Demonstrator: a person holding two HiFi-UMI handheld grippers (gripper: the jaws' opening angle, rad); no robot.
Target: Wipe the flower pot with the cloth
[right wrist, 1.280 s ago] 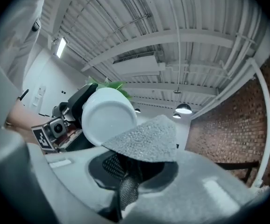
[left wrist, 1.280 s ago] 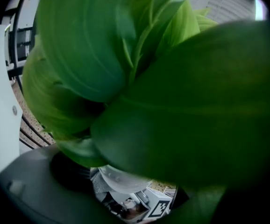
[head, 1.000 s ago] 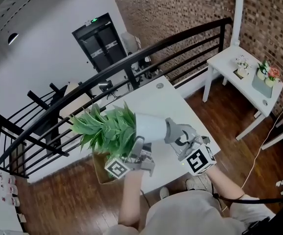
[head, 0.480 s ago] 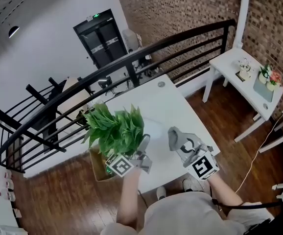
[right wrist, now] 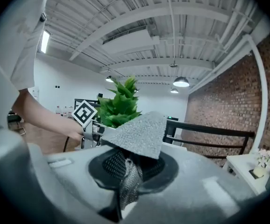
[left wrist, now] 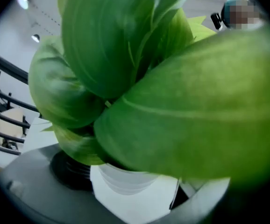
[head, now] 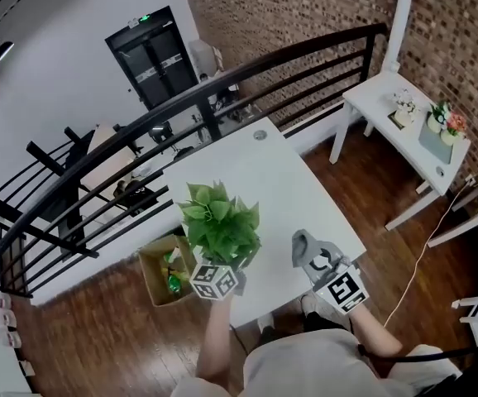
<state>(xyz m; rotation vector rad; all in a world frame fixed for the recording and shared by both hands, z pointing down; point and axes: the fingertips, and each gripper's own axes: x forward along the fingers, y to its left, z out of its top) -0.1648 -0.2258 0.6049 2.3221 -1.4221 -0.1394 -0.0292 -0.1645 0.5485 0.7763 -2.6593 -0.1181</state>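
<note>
A white flower pot point(left wrist: 124, 180) with a leafy green plant point(head: 221, 224) stands upright at the near edge of the white table point(head: 255, 168). In the head view the leaves hide the pot. My left gripper point(head: 222, 270) is shut on the pot from the near side, and leaves fill most of the left gripper view. My right gripper point(head: 320, 265) is shut on a grey cloth point(head: 308, 248), to the right of the plant and apart from it. In the right gripper view the cloth point(right wrist: 138, 133) folds up over the jaws, with the plant point(right wrist: 120, 104) beyond it on the left.
An open cardboard box point(head: 164, 273) sits on the wooden floor left of the table. A black railing point(head: 222, 89) runs behind the table. A small white side table point(head: 392, 110) with flowers stands at the right by the brick wall.
The plant swung from lying sideways to upright and came down towards the table. Both grippers sank. The cloth, which was at the pot's side, now hangs apart from it on the right.
</note>
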